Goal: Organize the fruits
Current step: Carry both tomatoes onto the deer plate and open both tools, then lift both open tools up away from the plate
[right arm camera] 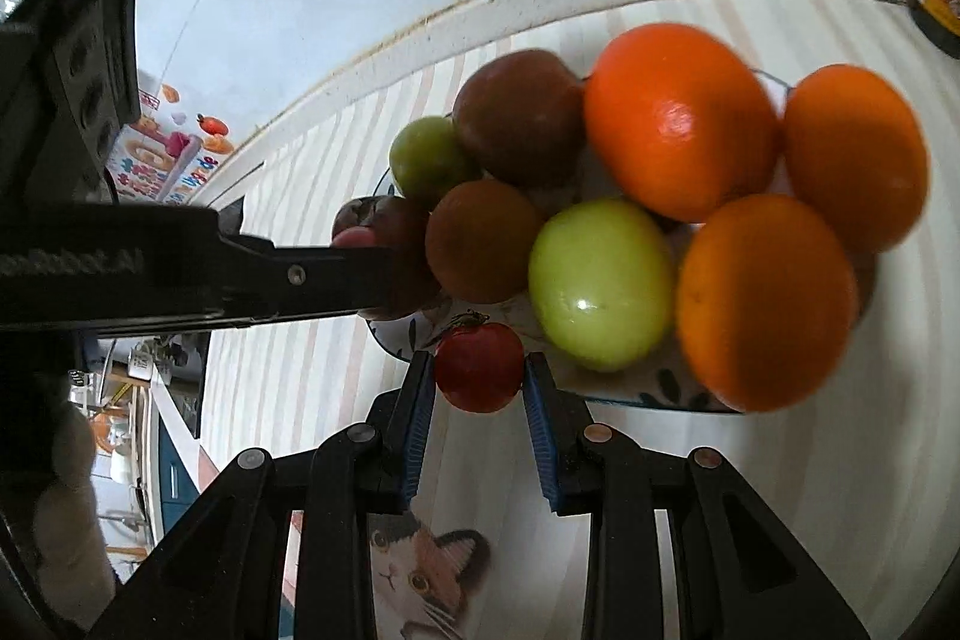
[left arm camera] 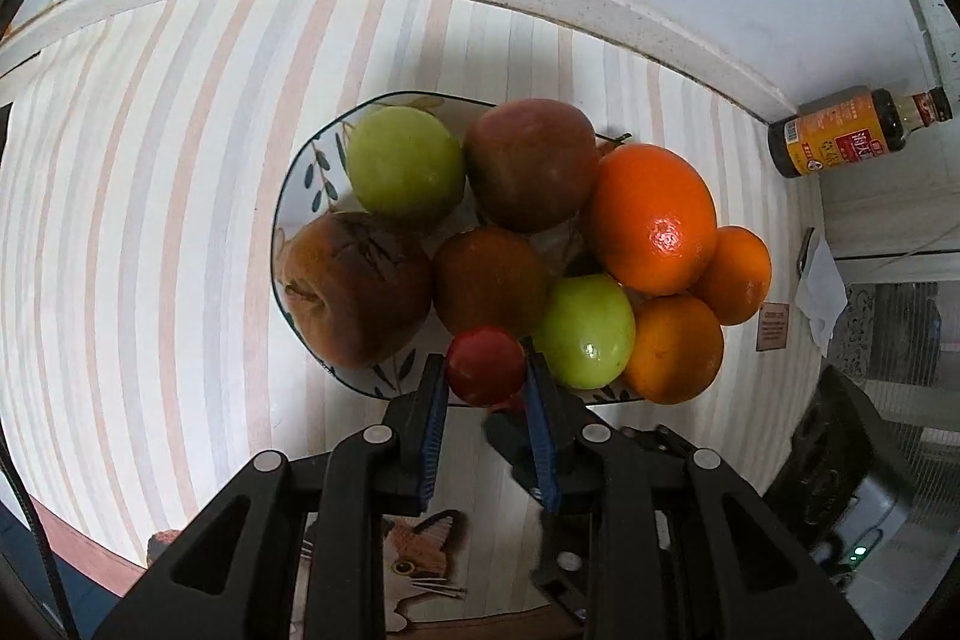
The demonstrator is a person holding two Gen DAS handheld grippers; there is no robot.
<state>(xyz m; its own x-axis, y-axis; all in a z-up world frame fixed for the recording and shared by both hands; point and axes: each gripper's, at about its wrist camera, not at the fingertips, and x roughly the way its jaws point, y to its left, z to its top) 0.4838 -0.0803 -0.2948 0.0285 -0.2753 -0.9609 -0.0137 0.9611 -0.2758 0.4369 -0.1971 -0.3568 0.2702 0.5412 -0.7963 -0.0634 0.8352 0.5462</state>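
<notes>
Blue-padded right claw (right arm camera: 479,370) and left claw (left arm camera: 486,367) each pinched a small red tomato (right arm camera: 478,367) at the piled plate (right arm camera: 630,391); next, probably release gently onto the heap.

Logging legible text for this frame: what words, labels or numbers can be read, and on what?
Dark sauce bottle, orange label: Chinese characters and a barcode, too small to read.
Left gripper body, embossed lettering: partly cut off, seems to end "Robot.AI".
Colourful package: large Chinese characters, blurred.
Small brown plaque: print too small to read.
Fruit and plate: no text.
</notes>
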